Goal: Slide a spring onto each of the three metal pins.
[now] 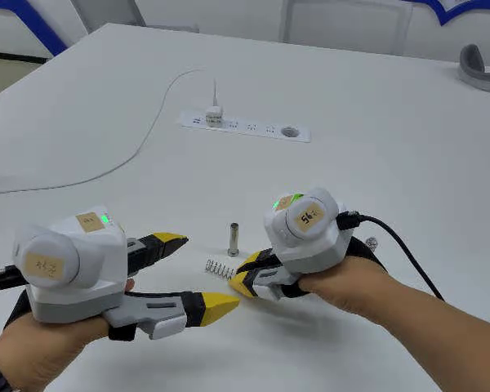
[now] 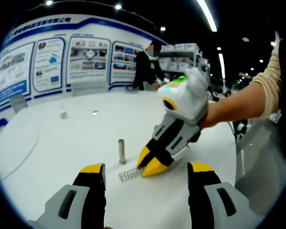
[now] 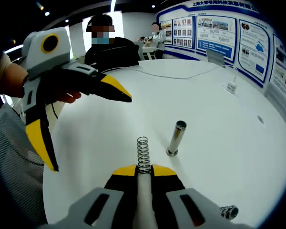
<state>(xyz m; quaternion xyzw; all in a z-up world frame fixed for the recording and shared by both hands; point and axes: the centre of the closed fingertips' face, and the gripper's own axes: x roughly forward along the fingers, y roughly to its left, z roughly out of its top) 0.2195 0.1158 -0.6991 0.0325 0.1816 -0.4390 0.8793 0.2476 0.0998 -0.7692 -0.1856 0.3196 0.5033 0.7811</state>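
On the white bench (image 1: 351, 98), near the middle: one metal pin (image 1: 233, 238), upright and bare. Just near-left of it lies one spring (image 1: 220, 269), flat on the bench and apart from the pin.

To the right, the right hand-held gripper (image 1: 243, 278) is clenched on the spring's right end. Its yellow tips are together, and in the right gripper view the coil runs out ahead of them.

To the left, the left hand-held gripper (image 1: 202, 272) is released, jaws spread wide with nothing between them, tips pointing toward the spring.

Just right of the right hand-held gripper is a small coiled metal part (image 3: 229, 211), too small to make out further.

Far side: power strip (image 1: 245, 127) with a white plug, and a cable (image 1: 139, 147) trailing left. Far right: grey curved object (image 1: 482, 69).
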